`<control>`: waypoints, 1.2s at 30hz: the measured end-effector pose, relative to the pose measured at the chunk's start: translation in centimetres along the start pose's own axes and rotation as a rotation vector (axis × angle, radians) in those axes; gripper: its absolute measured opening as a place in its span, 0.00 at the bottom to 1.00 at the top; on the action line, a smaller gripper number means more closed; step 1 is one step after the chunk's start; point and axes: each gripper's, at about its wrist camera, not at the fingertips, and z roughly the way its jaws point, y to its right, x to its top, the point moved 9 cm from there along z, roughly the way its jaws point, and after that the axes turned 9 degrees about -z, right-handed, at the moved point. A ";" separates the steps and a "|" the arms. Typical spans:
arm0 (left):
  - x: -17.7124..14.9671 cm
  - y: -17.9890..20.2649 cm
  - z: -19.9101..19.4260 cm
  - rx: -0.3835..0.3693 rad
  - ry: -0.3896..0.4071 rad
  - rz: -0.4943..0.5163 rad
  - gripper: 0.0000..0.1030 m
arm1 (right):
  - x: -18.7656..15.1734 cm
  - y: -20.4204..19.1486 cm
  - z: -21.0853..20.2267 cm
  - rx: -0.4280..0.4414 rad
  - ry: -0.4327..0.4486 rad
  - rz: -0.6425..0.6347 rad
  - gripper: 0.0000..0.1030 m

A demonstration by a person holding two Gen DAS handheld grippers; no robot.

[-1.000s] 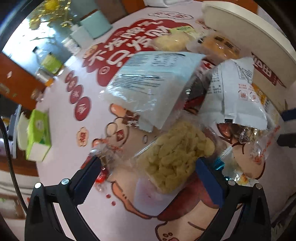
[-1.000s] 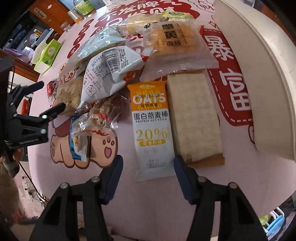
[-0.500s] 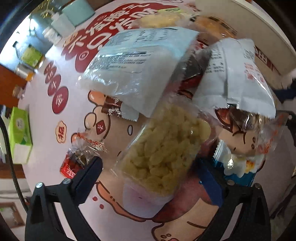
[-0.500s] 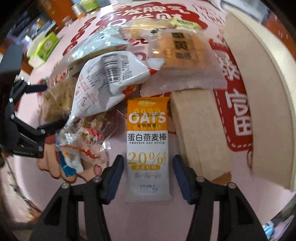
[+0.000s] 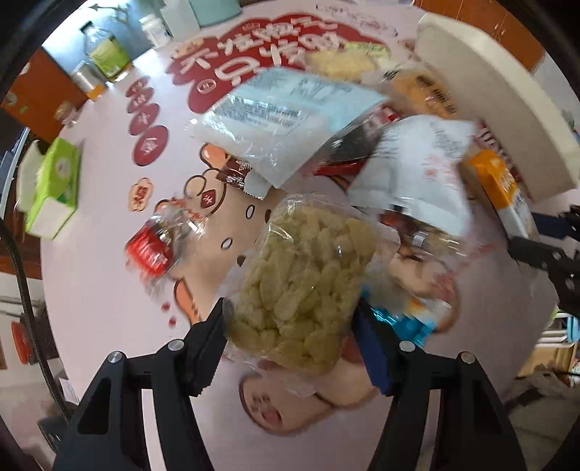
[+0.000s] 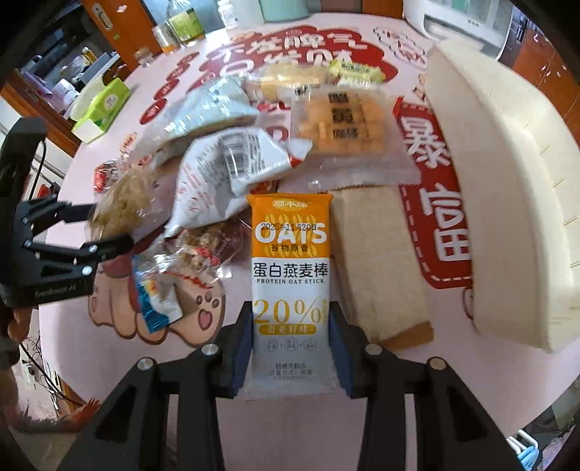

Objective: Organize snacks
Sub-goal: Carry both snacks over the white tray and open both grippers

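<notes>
surface: pink tablecloth [image 6: 427, 366] with red Chinese lettering and cartoon paw prints; room clutter at far left is dim and cut off by the fisheye edge
right gripper [image 6: 290, 347]: nearest the camera in the right wrist view, jaws narrowed onto the near end of the oat bar packet [image 6: 291, 275], pads touching both of its long edges; lift off the cloth can't be judged
oat bar packet: orange and white, "OATS / PROTEIN OAT STICK / 20%", lying lengthwise away from the camera
cake slab [image 6: 377, 261]: just right of the oat bar, alongside it; far end tucked under the clear biscuit pack [image 6: 344, 126]
left gripper [image 5: 290, 326]: jaws pressed against both sides of the puffed snack bag [image 5: 304, 279], bag's near end between the fingers; bag bulges above them
blue wrapper [image 5: 409, 322]: right of the left gripper, partly hidden behind its finger, blurred
red candy pack [image 5: 152, 246]: left of the puffed bag, apart from it, motion-blurred
white pouch [image 6: 224, 177]: mid pile, overlapping a crinkled clear pack beneath; print unreadable
pale blue bag [image 5: 286, 119]: farther back, covering a dark wrapper edge
white tray [image 6: 507, 203]: right side, standing on edge, inside not visible
tissue box [image 5: 54, 188]: green, far left
bottles [image 6: 185, 21]: far edge, cropped
</notes>
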 end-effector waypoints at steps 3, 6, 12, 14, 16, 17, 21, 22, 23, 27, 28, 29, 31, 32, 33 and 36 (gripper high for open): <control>-0.2 1.3 -3.7 -0.027 0.060 0.011 0.63 | 0.0 0.3 -2.5 -0.007 0.042 -0.015 0.38; 0.5 4.4 -8.3 -0.091 0.155 0.037 0.63 | 0.8 0.5 -4.7 -0.017 0.097 -0.025 0.38; 5.2 12.3 -15.7 -0.195 0.384 0.077 0.63 | 1.7 2.5 -11.0 -0.061 0.259 -0.021 0.38; 6.9 15.5 -18.4 -0.239 0.474 0.057 0.63 | 1.6 3.7 -13.2 -0.080 0.311 -0.029 0.38; 8.5 18.1 -20.0 -0.266 0.528 0.025 0.63 | 1.8 5.8 -15.6 -0.104 0.361 -0.028 0.38; 9.4 19.4 -20.4 -0.274 0.548 0.013 0.63 | 1.9 7.1 -16.7 -0.114 0.383 -0.019 0.38; 11.6 25.0 -21.0 -0.239 0.571 0.007 0.63 | 1.8 12.8 -20.8 -0.142 0.462 0.022 0.39; 12.1 26.2 -21.1 -0.236 0.570 -0.005 0.63 | 1.9 14.5 -21.4 -0.153 0.469 0.029 0.39; 12.5 27.2 -21.3 -0.241 0.571 -0.020 0.63 | 1.8 15.6 -21.8 -0.160 0.468 0.033 0.39; 15.1 30.5 -20.3 -0.239 0.553 -0.086 0.63 | 2.4 20.8 -22.6 -0.186 0.470 0.030 0.39; 15.7 31.0 -19.7 -0.228 0.548 -0.099 0.63 | 2.7 22.3 -22.4 -0.195 0.467 0.028 0.39; 16.3 31.6 -19.1 -0.207 0.541 -0.118 0.63 | 2.9 23.4 -22.3 -0.197 0.465 0.032 0.39; 17.2 32.1 -17.9 -0.182 0.529 -0.153 0.63 | 3.2 25.4 -21.7 -0.194 0.453 0.041 0.39; 17.5 32.2 -17.4 -0.177 0.520 -0.168 0.64 | 3.3 26.3 -21.4 -0.195 0.445 0.040 0.39; 17.9 32.5 -16.7 -0.175 0.504 -0.189 0.64 | 3.4 27.0 -21.1 -0.197 0.435 0.033 0.39; 18.6 33.0 -14.9 -0.174 0.455 -0.239 0.84 | 3.5 28.4 -20.0 -0.182 0.407 0.014 0.41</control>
